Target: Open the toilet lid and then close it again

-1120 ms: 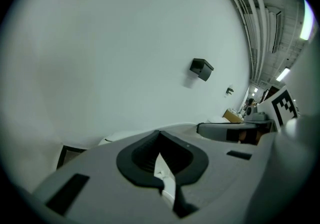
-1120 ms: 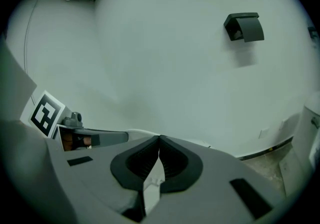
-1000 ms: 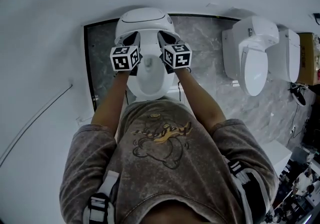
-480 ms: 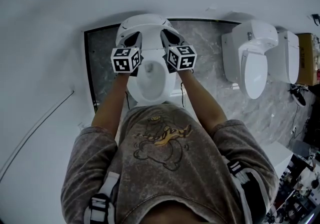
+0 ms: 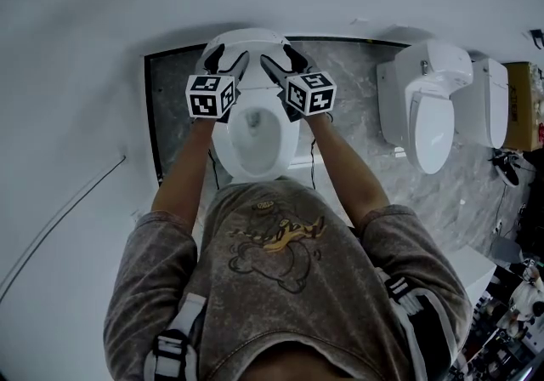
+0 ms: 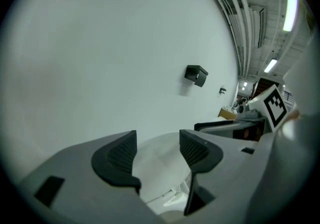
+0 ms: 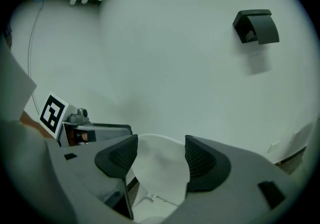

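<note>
The white wall (image 5: pixel 76 39) fills the upper and left part of the head view, and the grey marble floor (image 5: pixel 353 73) runs off to the right below it. You stand over the toilet (image 5: pixel 255 150) at the centre of the frame, its bowl uncovered. A second toilet (image 5: pixel 429 107) sits well apart at the right. The lid (image 5: pixel 246 37) stands raised at upper centre, close to the wall, so I judge the opening half about done, with lowering to come.

Both of your tongs are spread and pinch nothing. The left tongs (image 6: pixel 157 148) reach toward the lid's left part and the right tongs (image 7: pixel 160 149) toward its right part. In each gripper view the white curve of the lid shows in the gap between the jaws. I cannot tell whether any pad touches it.

For the closing, hold the two tongs level with each other so the lid turns evenly on its hinge. Draw its top edge toward you with the flats of the pads, since smooth plastic will likely slip off a tip. Once it passes upright, support it and let it down slowly rather than dropping it onto the seat. The small black box (image 7: pixel 256 27) high on the wall is out of your way.
</note>
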Action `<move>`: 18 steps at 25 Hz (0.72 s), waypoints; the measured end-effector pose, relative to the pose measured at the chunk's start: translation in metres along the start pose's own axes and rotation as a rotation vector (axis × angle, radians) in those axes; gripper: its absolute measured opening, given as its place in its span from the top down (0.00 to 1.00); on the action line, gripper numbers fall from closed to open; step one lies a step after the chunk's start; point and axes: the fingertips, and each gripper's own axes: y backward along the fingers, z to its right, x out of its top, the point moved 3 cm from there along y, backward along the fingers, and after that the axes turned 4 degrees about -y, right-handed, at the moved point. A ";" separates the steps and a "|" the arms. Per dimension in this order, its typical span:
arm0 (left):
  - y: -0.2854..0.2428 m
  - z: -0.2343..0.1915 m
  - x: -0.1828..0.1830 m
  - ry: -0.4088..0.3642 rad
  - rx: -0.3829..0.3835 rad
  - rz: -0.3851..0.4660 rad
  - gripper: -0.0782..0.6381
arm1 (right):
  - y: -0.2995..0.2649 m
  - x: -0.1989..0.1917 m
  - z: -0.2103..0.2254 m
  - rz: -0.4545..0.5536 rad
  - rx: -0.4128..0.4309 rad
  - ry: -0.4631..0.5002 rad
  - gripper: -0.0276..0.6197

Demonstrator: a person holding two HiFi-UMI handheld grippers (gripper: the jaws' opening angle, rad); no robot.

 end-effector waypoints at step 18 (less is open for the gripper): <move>-0.032 -0.016 -0.013 0.023 -0.030 -0.089 0.51 | -0.040 0.000 0.012 -0.117 0.040 0.019 0.52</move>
